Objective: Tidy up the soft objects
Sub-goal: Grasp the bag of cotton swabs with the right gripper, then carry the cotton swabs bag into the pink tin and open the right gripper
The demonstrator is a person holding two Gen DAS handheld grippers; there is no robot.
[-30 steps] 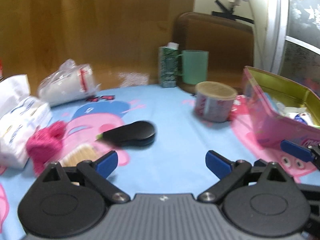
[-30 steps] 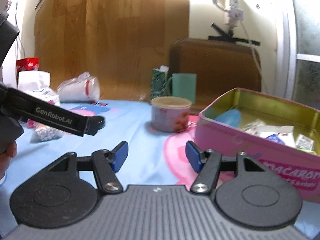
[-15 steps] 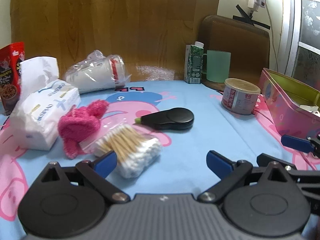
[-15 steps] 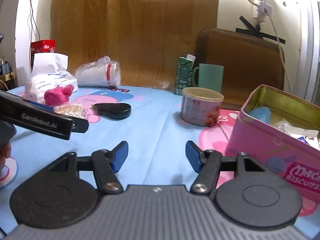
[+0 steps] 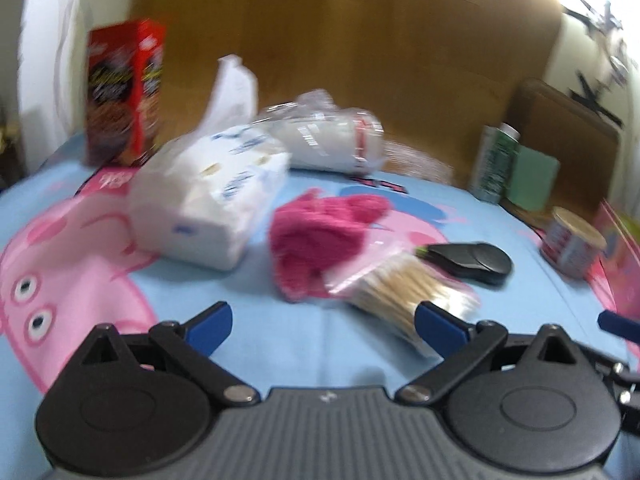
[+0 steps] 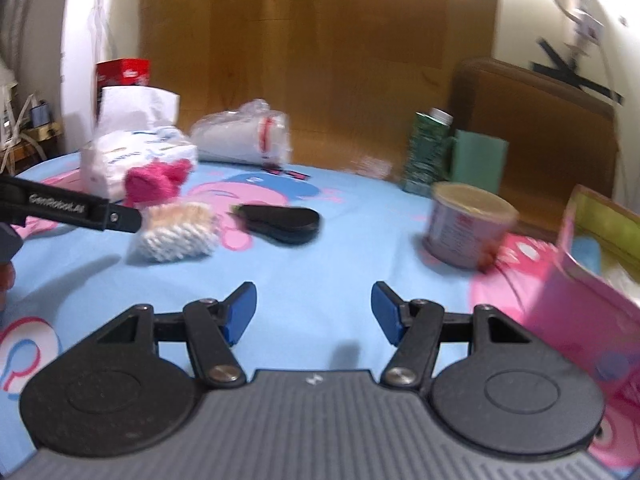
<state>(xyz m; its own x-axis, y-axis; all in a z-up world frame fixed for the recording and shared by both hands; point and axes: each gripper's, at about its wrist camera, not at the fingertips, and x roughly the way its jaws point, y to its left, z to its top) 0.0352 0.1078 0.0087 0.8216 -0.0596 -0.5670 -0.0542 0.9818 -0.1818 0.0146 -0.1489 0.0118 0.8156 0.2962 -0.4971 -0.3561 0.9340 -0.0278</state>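
blue cartoon tablecloth (image 6: 320, 264), wooden board (image 6: 320, 60) behind, both grippers' fingers released, left widening

We see a light-blue tablecloth (image 5: 328, 344) printed with pink cartoon pigs, a magenta knitted item (image 5: 320, 232), a red snack box (image 5: 124, 92) at ten o'clock, and a pink tin (image 6: 592, 292).

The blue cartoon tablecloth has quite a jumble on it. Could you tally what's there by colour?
Pink: 2, the knitted item and the tin box
White: 3, the tissue pack, the bagged cups, the cotton swabs
Green: 2, the carton and the mug
Red: 1, the snack box
Black: 1, the flat gadget
Other: 1, the round can
Total: 10
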